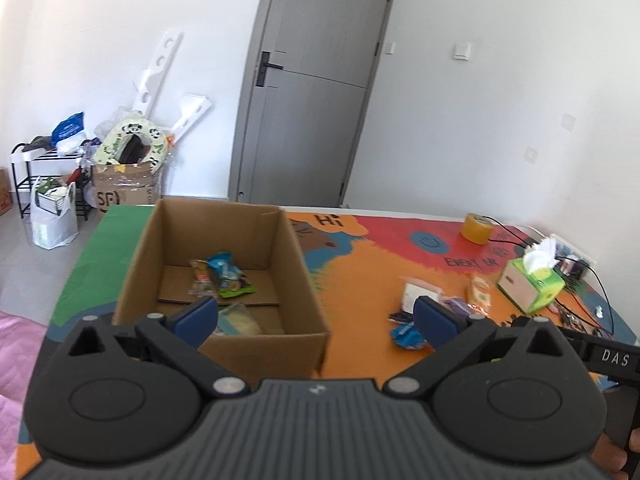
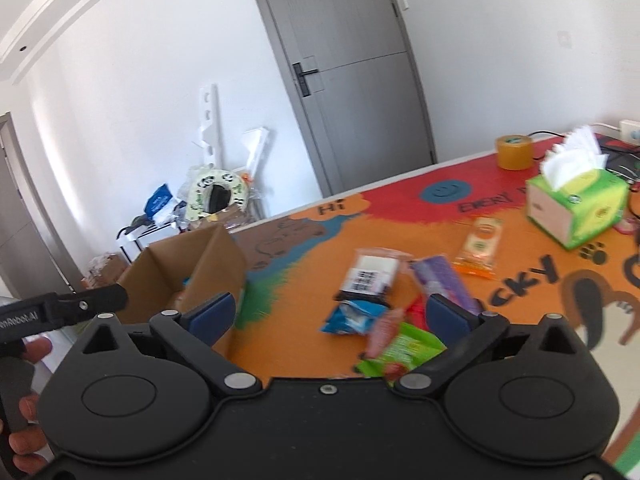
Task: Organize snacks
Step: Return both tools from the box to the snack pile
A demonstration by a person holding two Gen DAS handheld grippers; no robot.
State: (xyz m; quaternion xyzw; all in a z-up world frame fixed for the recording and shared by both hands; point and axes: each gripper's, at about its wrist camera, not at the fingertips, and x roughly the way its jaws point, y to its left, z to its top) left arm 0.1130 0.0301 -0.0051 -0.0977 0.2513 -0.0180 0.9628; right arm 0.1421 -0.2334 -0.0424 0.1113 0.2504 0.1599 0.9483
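Both grippers are wide open and empty, and the right gripper sits nearer the loose snacks, right of the cardboard box, than the left gripper.

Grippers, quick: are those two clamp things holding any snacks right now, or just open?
Left gripper: open, holding nothing, above the cardboard box.
Right gripper: open, holding nothing, above the loose snack packets.
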